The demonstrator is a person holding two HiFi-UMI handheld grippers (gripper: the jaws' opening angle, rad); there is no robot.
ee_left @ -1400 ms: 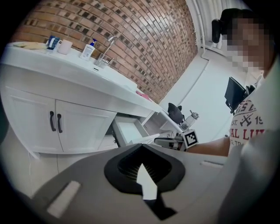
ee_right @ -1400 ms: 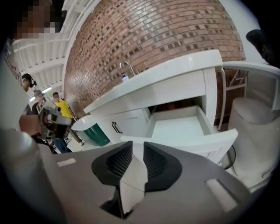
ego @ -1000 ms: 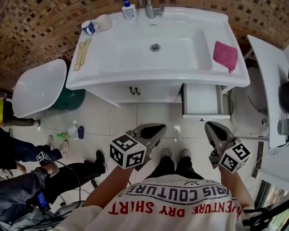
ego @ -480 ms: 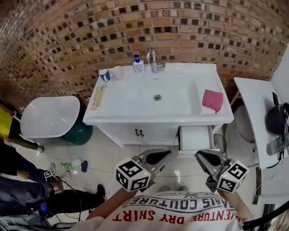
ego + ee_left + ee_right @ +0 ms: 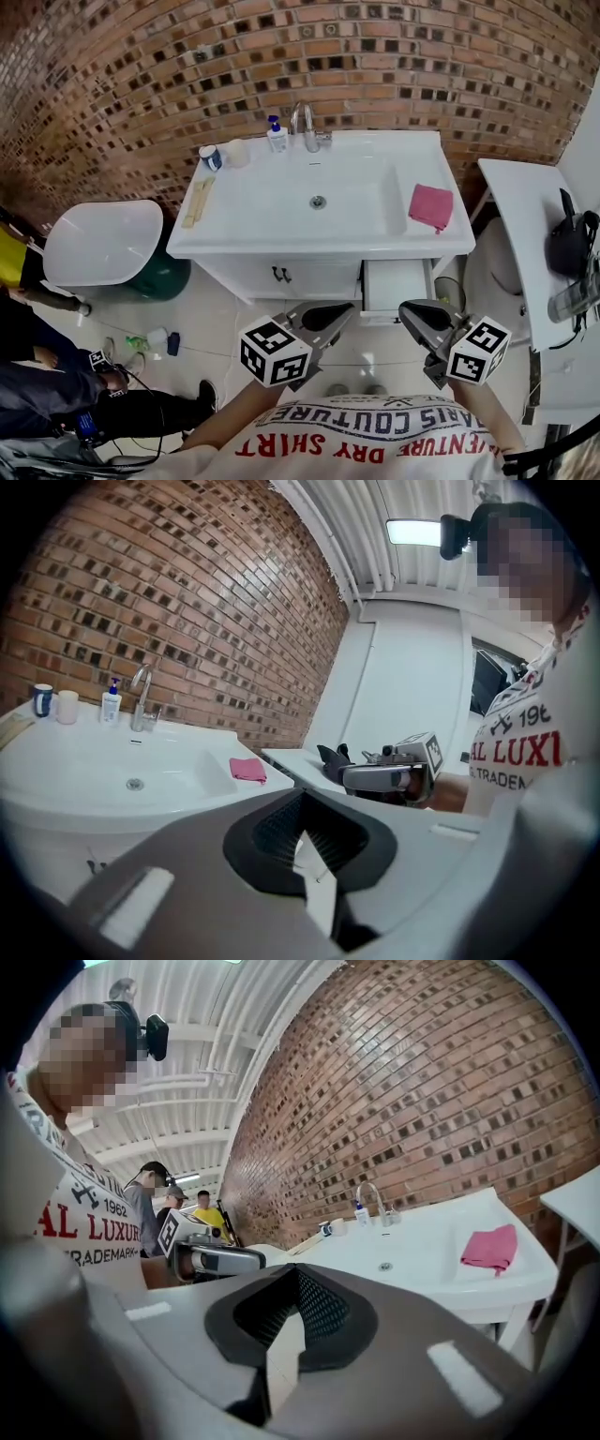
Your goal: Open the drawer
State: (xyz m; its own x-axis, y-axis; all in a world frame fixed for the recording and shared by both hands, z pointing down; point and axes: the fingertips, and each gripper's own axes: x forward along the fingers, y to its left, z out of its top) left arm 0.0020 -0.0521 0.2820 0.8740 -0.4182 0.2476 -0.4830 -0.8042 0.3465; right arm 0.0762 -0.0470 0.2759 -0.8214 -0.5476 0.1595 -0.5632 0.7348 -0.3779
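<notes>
From the head view, the drawer (image 5: 397, 285) stood pulled out of the white cabinet (image 5: 281, 277) under the right end of the sink (image 5: 234, 230), its inside showing white. A pink cloth (image 5: 430, 206) lay on the sink's right ledge above it. At the back stood the tap (image 5: 305, 127), with a soap bottle (image 5: 277, 135) just to its left and two cups (image 5: 212, 157) further left, all against the brick wall (image 5: 394, 66). The left gripper (image 5: 330, 316) and the right gripper (image 5: 417, 315) hung side by side over the tiled floor (image 5: 225, 323), in front of the cabinet and apart from the drawer, both pointing towards it.

In the left gripper view, the jaws were clenched, tips meeting, with nothing between the pads. Beyond them lay the sink with the tap, the bottle, the cups and the pink cloth. The right gripper showed to the right, level, with the person's printed shirt (image 5: 525, 752) behind it.

In the right gripper view, the jaws were likewise pressed together and empty. The sink and the cloth lay ahead to the right, below the brick wall. The left gripper showed to the left, and two onlookers (image 5: 178, 1206) stood behind it.
</notes>
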